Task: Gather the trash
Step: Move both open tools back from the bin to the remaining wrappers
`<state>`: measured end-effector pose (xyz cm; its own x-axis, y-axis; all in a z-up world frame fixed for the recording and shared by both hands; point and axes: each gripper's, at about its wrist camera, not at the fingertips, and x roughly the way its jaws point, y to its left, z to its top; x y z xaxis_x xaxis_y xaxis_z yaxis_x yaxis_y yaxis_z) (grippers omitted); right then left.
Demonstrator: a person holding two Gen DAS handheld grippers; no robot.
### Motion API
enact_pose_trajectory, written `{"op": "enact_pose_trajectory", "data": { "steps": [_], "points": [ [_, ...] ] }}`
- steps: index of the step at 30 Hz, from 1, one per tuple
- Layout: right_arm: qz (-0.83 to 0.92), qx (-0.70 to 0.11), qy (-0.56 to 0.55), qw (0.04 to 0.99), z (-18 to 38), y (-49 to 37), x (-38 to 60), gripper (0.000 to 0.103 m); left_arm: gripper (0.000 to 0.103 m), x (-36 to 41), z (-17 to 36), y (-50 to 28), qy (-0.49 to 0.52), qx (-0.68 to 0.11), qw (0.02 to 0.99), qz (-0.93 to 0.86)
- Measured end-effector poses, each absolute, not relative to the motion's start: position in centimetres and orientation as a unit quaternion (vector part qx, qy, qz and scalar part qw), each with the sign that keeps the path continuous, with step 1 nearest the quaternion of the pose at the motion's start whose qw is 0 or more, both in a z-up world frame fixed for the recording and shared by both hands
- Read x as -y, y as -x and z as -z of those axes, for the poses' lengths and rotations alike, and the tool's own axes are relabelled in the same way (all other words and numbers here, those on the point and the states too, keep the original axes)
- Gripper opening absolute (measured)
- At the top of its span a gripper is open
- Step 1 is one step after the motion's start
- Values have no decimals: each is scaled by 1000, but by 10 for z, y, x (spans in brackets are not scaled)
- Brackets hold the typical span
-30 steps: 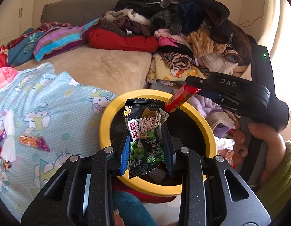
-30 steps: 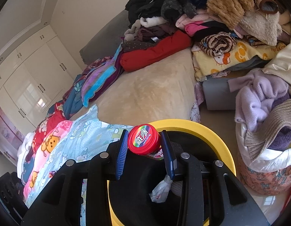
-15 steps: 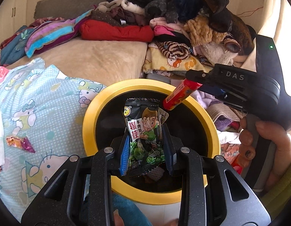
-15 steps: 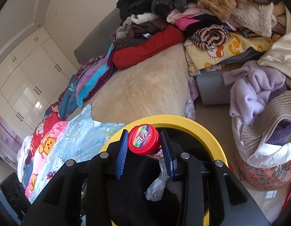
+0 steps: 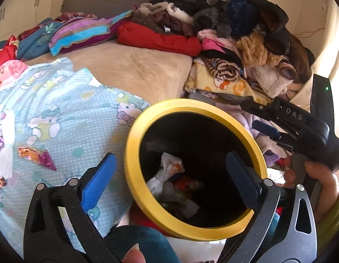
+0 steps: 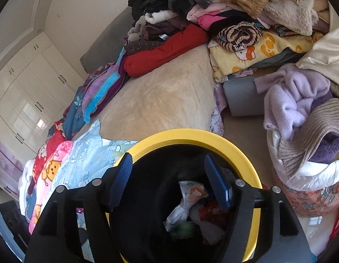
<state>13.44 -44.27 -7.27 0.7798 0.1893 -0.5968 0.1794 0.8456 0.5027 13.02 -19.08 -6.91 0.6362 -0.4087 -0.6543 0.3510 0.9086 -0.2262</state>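
Observation:
A black bin with a yellow rim (image 5: 134, 144) stands beside the bed; it also shows in the right wrist view (image 6: 191, 134). Crumpled wrappers (image 5: 167, 173) lie at its bottom, and show in the right wrist view too (image 6: 187, 203). My left gripper (image 5: 169, 175) is open and empty, its blue pads spread over the bin's mouth. My right gripper (image 6: 169, 179) is open and empty above the bin; it shows in the left wrist view (image 5: 252, 114) at the bin's far right rim. A shiny pink-orange wrapper (image 5: 35, 155) lies on the light-blue blanket (image 5: 59, 114).
A beige bed (image 5: 130, 70) carries a tall heap of clothes (image 5: 224, 32) at the back right. A basket of knitwear (image 6: 305, 131) stands right of the bin. White wardrobes (image 6: 27, 92) line the left wall. More small wrappers (image 5: 0, 142) lie at the blanket's left edge.
Both grippers have opened. The green snack packet has left my left gripper and the red-capped tube has left my right gripper; both are gone from between the pads.

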Motion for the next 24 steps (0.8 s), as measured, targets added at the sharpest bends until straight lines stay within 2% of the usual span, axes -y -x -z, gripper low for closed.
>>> {"op": "enact_pose_trajectory", "data": {
  "steps": [24],
  "points": [
    [-33, -317, -214, 923, 36, -129, 381, 75, 92, 126, 33, -119, 53, -326, 932, 151]
  ]
}}
